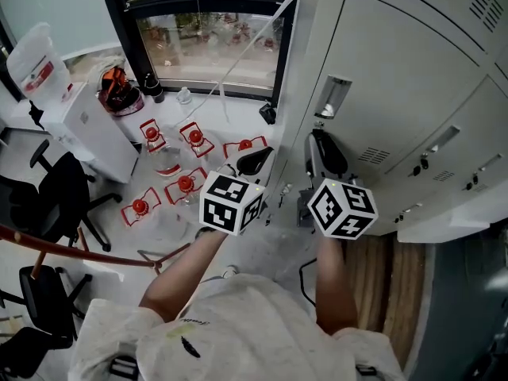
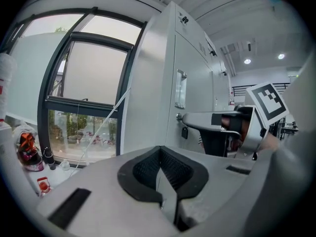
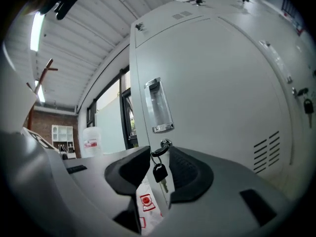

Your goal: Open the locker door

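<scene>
While the locker door (image 3: 222, 98) looks shut, the right gripper (image 3: 159, 164) is held wide around the key (image 3: 160, 152) in the lock (image 3: 165, 143). The left gripper (image 2: 160, 169) is pinched together w/ nothing in it. The recessed handle (image 3: 159, 105) just above the lock should be hooked & pulled evenly.

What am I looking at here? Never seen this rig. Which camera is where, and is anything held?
No robot: a person holds a two-jaw claw in each hand, each topped by a marker cube. The head view looks down from the person's head at grey lockers. The other two views ride on the claws. The left claw is closed and empty, aimed past the lockers toward a window. The right claw is open at the locker door; a key hangs from the lock between its jaws, ungripped.
</scene>
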A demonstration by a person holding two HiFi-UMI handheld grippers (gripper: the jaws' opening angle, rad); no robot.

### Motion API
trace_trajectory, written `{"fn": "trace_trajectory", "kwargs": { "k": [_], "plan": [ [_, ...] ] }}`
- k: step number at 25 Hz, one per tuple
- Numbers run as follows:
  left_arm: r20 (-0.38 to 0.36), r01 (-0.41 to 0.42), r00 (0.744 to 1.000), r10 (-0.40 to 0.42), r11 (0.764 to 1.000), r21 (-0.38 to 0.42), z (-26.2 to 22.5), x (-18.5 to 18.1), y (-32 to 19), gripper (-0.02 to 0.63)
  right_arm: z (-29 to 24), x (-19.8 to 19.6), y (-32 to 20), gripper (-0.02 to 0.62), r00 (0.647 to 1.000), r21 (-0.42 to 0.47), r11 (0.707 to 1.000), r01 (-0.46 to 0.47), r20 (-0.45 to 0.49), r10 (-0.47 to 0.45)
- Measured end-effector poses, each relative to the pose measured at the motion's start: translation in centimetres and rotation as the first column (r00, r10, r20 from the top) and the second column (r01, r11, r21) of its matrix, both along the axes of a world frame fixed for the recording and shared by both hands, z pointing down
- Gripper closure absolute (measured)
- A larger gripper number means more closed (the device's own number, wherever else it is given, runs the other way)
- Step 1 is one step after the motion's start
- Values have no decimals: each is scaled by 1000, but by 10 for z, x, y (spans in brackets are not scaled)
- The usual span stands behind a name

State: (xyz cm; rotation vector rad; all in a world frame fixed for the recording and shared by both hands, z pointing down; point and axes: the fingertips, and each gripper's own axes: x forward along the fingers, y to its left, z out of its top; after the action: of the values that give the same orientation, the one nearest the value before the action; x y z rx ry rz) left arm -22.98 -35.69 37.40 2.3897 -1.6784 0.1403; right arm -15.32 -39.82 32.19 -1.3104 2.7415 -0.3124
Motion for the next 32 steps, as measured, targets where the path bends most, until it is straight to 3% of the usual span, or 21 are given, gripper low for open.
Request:
{"fn": "trace_trajectory", "kwargs": {
  "k": [4,9,14,18,20,26,32],
  "plan": [
    [1,-20,1000,20,1000,-1,2,-2,-1,601,-1,3,-2,505,987,-85,996,23,162,-8],
    [2,-42,999,42,999,-7,5,-1,-1,601,2,7,-4,517,933,-193,978,84,360,-9],
    [-1,-57,998,57,998,-2,4,-3,1,601,6,7,-9,540,832,-303,940,155,553,41],
    [-5,-65,998,66,998,2,3,-7,3,601,7,9,-9,548,747,-314,929,195,661,67],
    [-7,-74,997,74,997,4,3,-8,4,601,8,9,-9,551,722,-313,928,203,688,74],
    [-11,-126,992,126,992,5,4,-1,5,601,9,9,-7,555,699,-312,931,192,709,94],
    [-12,-174,985,174,985,5,6,4,6,601,9,10,-3,555,693,-299,937,178,715,97]
  ]
}}
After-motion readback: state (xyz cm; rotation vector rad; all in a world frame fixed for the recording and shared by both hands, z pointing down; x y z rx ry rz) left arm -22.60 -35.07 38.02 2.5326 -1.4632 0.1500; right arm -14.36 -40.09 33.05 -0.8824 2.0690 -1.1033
